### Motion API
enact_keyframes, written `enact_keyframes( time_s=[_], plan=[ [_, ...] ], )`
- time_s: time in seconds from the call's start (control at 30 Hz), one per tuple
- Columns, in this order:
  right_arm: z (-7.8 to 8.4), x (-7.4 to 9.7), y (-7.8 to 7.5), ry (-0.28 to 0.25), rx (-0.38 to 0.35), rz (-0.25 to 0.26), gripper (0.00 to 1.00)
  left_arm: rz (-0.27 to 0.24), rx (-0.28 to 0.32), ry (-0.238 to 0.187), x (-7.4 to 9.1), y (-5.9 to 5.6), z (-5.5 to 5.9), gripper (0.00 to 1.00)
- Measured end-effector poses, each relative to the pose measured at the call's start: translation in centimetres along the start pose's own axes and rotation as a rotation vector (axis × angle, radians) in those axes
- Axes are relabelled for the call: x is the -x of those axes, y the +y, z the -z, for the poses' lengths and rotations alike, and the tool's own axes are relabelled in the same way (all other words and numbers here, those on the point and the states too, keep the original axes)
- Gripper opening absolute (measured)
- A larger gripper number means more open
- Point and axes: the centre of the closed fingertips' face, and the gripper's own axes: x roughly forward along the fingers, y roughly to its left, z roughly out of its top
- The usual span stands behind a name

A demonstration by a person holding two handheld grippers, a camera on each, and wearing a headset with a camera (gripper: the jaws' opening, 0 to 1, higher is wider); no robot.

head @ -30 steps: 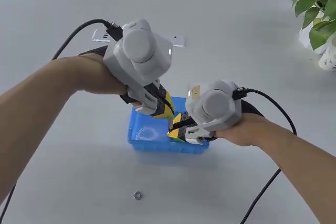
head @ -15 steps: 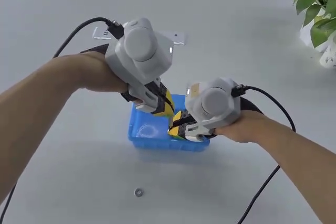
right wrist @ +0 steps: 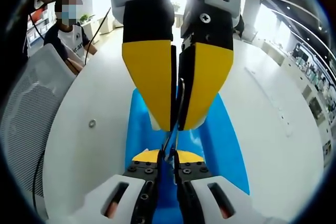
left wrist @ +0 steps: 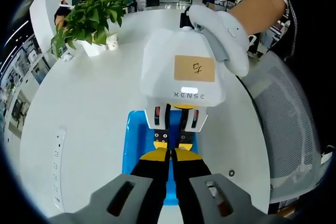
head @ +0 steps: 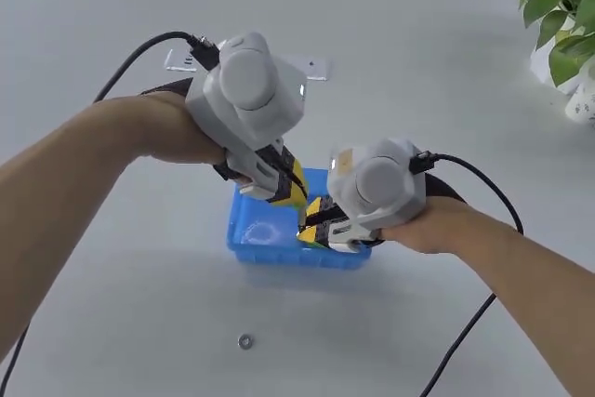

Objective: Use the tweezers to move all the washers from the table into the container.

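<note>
- table (head: 418, 44): plain, pale grey.
- left gripper (head: 294, 194): above the container's far side, jaws closed on the tweezers.
- right gripper (head: 312, 231): above the container's right part, tip to tip with the left gripper, jaws pinched on the same tweezers.
- container (head: 253, 234): blue, mid-table.
- tweezers (right wrist: 177, 106): thin metal, running between both jaw pairs.
- washer (head: 244, 342): on the table, near side of the container, apart from it.

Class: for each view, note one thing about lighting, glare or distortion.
Head view: even light, faint shadow by the blue container, washer sharp. Left gripper view: fisheye bends the table edge. Right gripper view: glare at the top, above the left gripper and tweezers.
</note>
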Motion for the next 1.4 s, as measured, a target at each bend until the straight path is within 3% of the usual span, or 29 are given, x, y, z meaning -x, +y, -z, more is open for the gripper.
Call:
enact_keyframes(
  time_s=[0.67, 1.4],
  plan=[
    [-1.5, 1.3, 0.1, -0.037, -0.011, 0.011, 0.11, -0.013, -0.006, -0.016, 1.6, -0.4, -0.9, 0.06],
    [-4.8, 3.9, 1.7, -0.086, 0.012, 0.038, 0.11, -0.035, -0.028, -0.011, 5.3, -2.5, -2.8, 0.06]
  ],
)
